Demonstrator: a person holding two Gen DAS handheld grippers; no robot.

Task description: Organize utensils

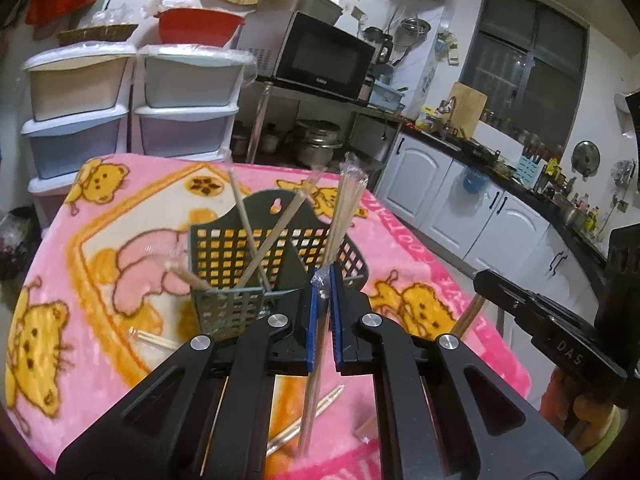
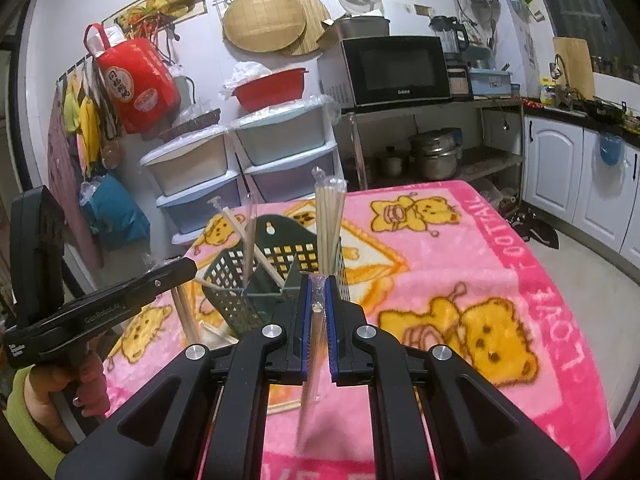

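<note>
the left gripper point(image 1: 324, 280), low centre of its frame, is pinching a wrapped chopstick pair point(image 1: 314, 368), jaws nearly closed on it. the slotted dark utensil basket point(image 1: 240, 240) is sitting mid-frame on the pink blanket-covered surface point(image 1: 400, 248). the right gripper point(image 2: 318, 284) is likewise clamping a wrapped pair point(image 2: 316, 320). each pair is probably best tipped upright and lowered into a free compartment, steering clear of the leaning chopsticks point(image 2: 329, 216).

Dark green lattice holder point(image 1: 276, 240) stood upright on the blanket, wrapped chopsticks point(image 1: 344, 216) leaning inside at angles. More wrapped pairs point(image 1: 304, 420) lay loose on the blanket, near the holder's front.
</note>
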